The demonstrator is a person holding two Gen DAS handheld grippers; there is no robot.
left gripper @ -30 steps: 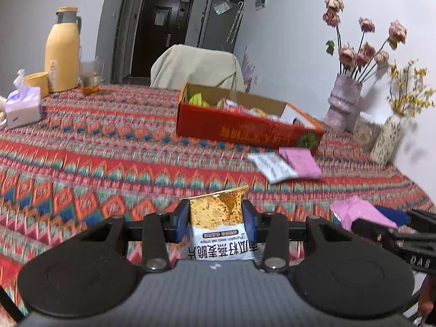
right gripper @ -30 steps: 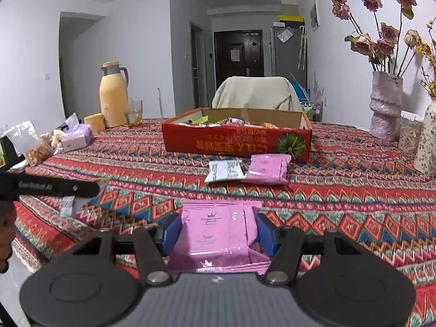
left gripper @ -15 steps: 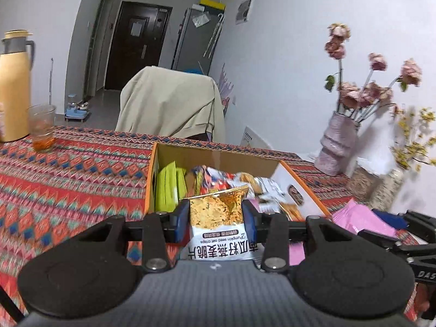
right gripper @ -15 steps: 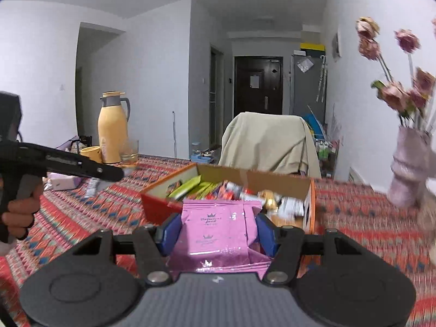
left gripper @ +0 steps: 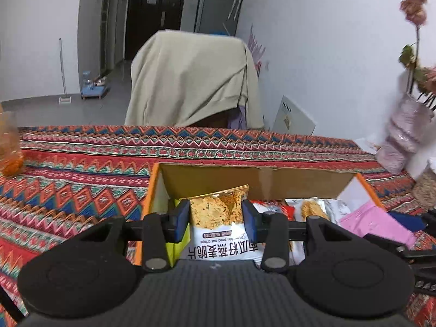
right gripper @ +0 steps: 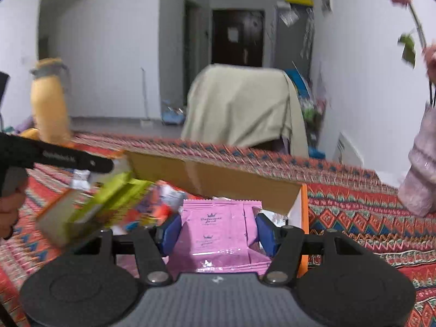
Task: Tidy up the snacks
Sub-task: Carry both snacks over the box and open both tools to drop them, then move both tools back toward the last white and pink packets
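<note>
A second ago both grippers were low over the patterned tablecloth [left gripper: 81, 190] with the cardboard snack box [left gripper: 256, 175] well ahead; now both hang above the box itself, looking down into it, and the two packets that lay on the cloth in front of it are out of view. The grips match the earlier frames. The left gripper [left gripper: 216, 218] pinches a pumpkin seed oat crisps packet [left gripper: 218, 229] between its blue pads, held over the box's left end. The right gripper [right gripper: 216, 230] clamps a pink snack packet [right gripper: 218, 234] over the box's right end, near the orange side wall [right gripper: 303, 218].

Inside the box, green packets [right gripper: 109, 199] lie along the left side, red and orange wrappers [right gripper: 160, 204] sit in the middle, and a silver packet showing biscuits [left gripper: 313, 209] lies toward the right. A hand [right gripper: 9, 209] holding the left gripper shows at the right camera's left edge. A cloth-draped chair [left gripper: 190, 81] stands beyond the table.
</note>
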